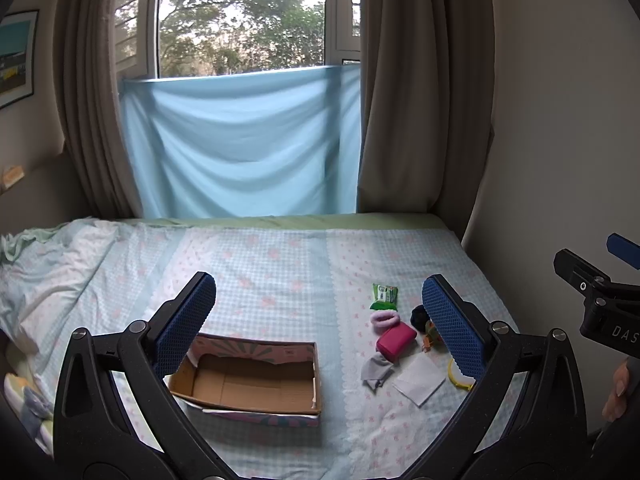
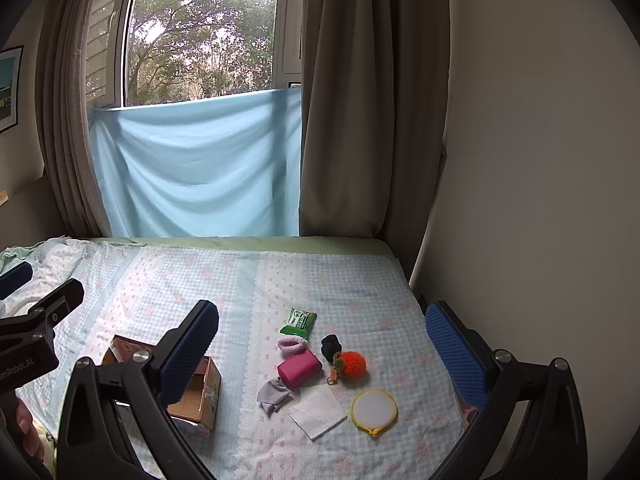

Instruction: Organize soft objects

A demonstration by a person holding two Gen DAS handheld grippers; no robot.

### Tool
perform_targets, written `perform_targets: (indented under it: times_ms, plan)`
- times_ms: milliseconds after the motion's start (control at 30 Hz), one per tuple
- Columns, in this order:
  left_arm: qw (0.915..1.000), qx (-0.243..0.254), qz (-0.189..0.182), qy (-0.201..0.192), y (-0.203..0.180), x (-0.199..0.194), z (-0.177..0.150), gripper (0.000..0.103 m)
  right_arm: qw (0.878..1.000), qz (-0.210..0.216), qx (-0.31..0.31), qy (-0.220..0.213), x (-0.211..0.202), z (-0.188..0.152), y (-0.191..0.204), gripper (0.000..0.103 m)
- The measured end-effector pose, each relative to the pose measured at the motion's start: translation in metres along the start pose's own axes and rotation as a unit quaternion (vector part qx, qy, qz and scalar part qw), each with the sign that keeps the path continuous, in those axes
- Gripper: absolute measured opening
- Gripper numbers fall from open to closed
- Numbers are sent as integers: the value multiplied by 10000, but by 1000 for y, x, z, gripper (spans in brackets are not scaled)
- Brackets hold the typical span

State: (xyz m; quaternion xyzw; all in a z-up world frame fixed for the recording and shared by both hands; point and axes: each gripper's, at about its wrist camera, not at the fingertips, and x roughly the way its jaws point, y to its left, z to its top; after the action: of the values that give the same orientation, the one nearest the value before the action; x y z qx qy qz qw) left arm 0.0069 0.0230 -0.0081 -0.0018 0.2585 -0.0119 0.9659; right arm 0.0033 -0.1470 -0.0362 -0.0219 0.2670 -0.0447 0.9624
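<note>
My left gripper (image 1: 318, 318) hangs with jaws wide apart above the empty cardboard box (image 1: 256, 380) at left. The soft things cluster right of it: pink pouch (image 2: 299, 366), orange pom-pom (image 2: 352, 364). My right gripper (image 2: 322, 354) gapes over them.

We see soft daylight from the tall glass window (image 1: 240, 20), slightly overexposed sky, a dim room, strong fisheye bending and dark vignetted corners; focus is sharp.

On the bed (image 2: 360, 280), the open cardboard box (image 1: 256, 380) lies between the left gripper's (image 1: 320, 328) fingers; right of it cluster wipes packet (image 2: 298, 320), scrunchie (image 2: 294, 343), pouch (image 2: 300, 367), cloth (image 2: 272, 394), pompom (image 2: 352, 364), round pad (image 2: 374, 406).
</note>
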Motion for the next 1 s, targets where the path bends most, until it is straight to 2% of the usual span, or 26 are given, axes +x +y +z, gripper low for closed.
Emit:
perform_targets:
  times_ms: [333,633,833,1000]
  plan:
    - [10000,16,4,23,0,2,1,102,10000,67,45,18,3,1,-2,103]
    - [9994,159,-90,296,6,18,5,102,9997,31,213,117,6,4,1,103]
    - [9969,138,-402,669,10,51,1,102,9981,-110,423,431,20,3,2,103]
    - [9919,61,-610,1112,-5,98,-14,102,9949,-122,543,840,49,-9,-13,103]
